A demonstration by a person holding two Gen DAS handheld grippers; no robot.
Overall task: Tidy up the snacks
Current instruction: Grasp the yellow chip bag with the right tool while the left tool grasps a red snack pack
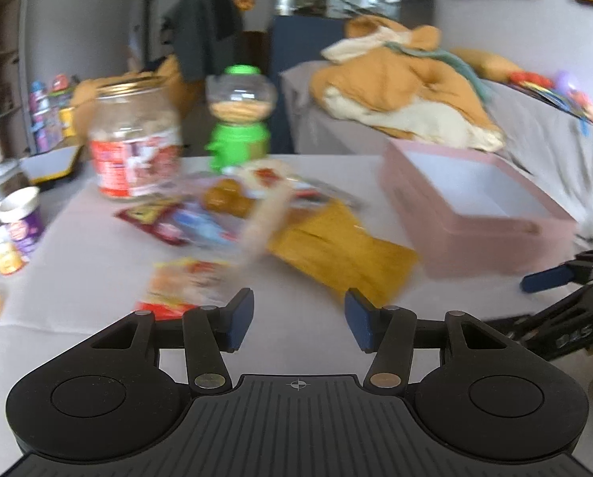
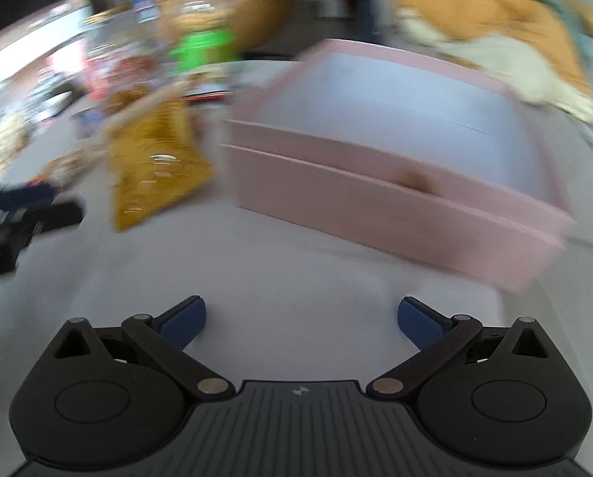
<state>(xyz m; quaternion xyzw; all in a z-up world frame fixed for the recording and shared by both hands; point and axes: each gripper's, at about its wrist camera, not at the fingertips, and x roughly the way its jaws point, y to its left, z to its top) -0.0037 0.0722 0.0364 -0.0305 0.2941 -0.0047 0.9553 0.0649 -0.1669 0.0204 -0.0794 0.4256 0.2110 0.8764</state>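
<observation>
Several snack packets lie scattered on the white table (image 1: 97, 262): a yellow bag (image 1: 336, 250), a red packet (image 1: 153, 218), and an orange-red packet (image 1: 181, 286) just ahead of my left gripper (image 1: 298, 318). That gripper is open, with nothing between its blue pads. An open pink box (image 1: 471, 214) stands to the right, its white inside bare. In the right wrist view the pink box (image 2: 383, 198) lies ahead, and the yellow bag (image 2: 153, 159) is at left. My right gripper (image 2: 301, 320) is open wide over bare table, holding nothing.
A snack jar with a red label (image 1: 135, 139) and a green candy dispenser (image 1: 238, 119) stand at the back of the table. Small tubs (image 1: 20, 218) sit at the left edge. A sofa with an orange plush (image 1: 399, 91) lies behind the box.
</observation>
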